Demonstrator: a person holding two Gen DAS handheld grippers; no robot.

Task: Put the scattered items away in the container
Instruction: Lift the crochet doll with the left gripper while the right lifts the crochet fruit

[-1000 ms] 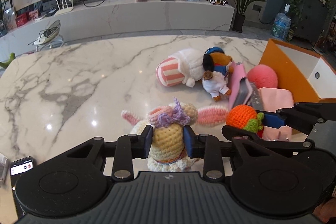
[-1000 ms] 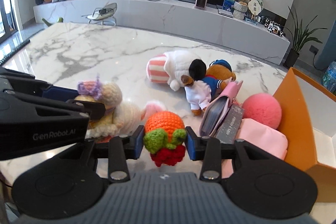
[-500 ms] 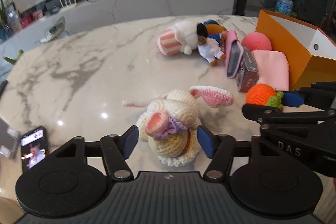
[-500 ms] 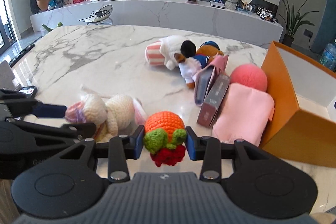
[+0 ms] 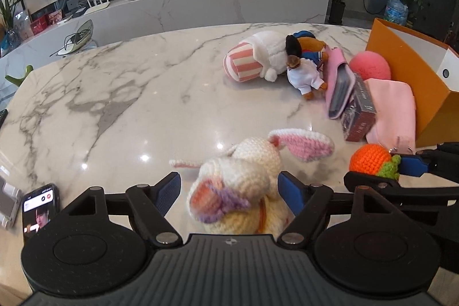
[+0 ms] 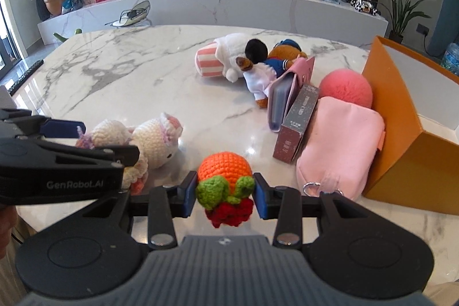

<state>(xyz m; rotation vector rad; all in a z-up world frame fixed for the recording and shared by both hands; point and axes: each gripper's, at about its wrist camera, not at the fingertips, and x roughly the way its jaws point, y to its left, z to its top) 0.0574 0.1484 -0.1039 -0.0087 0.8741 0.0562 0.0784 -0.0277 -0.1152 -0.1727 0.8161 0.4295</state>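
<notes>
A cream crocheted bunny (image 5: 243,185) with pink ears lies toppled on the marble table (image 5: 129,105), between the jaws of my left gripper (image 5: 229,188). Those jaws are opening, and the pads do not press on the bunny. From the right wrist view the bunny (image 6: 156,142) lies to the left, beside the left gripper (image 6: 66,134). My right gripper (image 6: 225,195) is shut on an orange crocheted fruit (image 6: 225,165) with green leaves, held above the table. That fruit (image 5: 370,159) shows at the right of the left wrist view. The orange box (image 6: 396,111) stands open at the right.
Against the box lean a pink pouch (image 6: 341,145), a pink ball (image 6: 345,88), a dark red card box (image 6: 298,122) and a pink wallet (image 6: 287,93). Two plush toys (image 6: 243,62) lie behind them. A phone (image 5: 40,205) lies at the table's near left edge.
My left gripper's jaws have spread apart and let go of the bunny, which has tipped over onto the table. The right gripper, still holding the orange fruit, has shifted sideways.
</notes>
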